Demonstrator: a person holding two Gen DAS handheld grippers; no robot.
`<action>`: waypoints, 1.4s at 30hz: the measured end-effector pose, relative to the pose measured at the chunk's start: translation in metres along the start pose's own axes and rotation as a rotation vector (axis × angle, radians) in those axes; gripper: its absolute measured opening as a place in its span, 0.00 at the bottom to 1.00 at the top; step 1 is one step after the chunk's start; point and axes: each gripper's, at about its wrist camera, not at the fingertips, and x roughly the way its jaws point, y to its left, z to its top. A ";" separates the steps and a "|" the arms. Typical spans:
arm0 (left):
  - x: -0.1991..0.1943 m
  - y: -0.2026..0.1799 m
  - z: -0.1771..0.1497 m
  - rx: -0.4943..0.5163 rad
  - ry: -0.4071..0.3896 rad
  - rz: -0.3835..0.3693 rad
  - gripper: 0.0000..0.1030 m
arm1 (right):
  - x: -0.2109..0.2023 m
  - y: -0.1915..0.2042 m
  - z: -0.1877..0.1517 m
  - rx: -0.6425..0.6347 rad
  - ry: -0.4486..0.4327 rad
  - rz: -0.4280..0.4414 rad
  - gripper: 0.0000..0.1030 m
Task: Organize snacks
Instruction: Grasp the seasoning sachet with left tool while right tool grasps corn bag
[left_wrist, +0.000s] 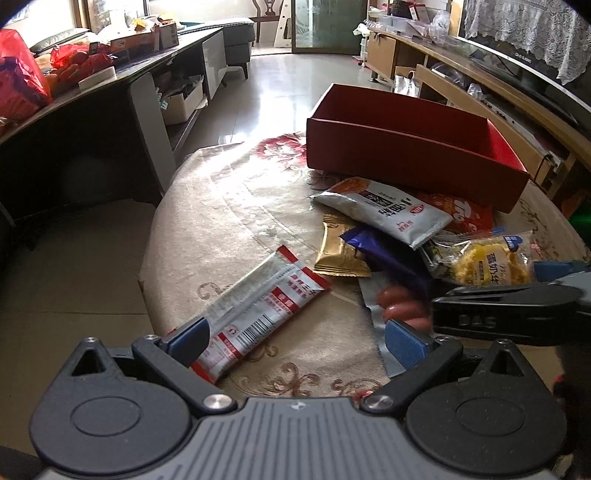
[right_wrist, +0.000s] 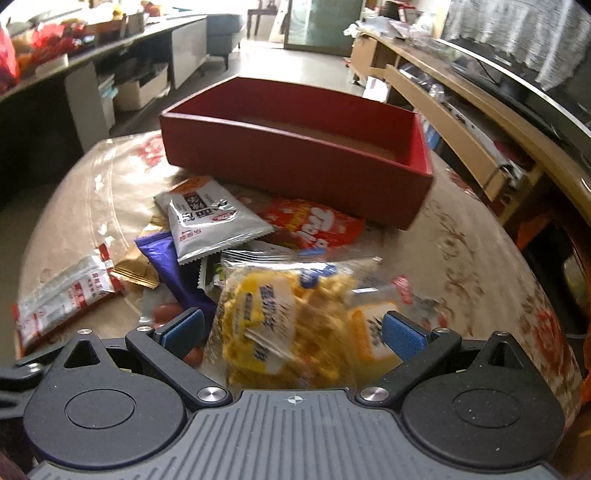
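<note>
Waffle packet (right_wrist: 291, 325) between wide-apart fingers of right gripper (right_wrist: 293, 332).

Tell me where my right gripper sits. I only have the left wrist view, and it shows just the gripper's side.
Observer: The right gripper hangs with its jaws open on either side of the yellow cake pack.
Operator: Is anything in the red box? I see only its walls.
Observer: No snack shows in it; the part of its floor that is in view is bare.
Operator: Is anything hidden beside the cake pack?
Observer: Yes, a small orange-labelled packet lies next to it, by the right-hand jaw. It is too blurred to read.
</note>
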 end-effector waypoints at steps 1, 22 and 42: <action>0.001 0.002 0.001 0.001 0.009 -0.005 1.00 | 0.005 0.002 0.001 -0.003 0.012 0.002 1.00; 0.093 0.010 0.027 0.403 0.253 -0.106 1.00 | -0.014 -0.031 0.000 -0.010 0.010 0.160 0.77; 0.054 -0.006 -0.001 0.193 0.274 -0.198 0.62 | -0.027 -0.065 -0.015 0.078 0.038 0.180 0.75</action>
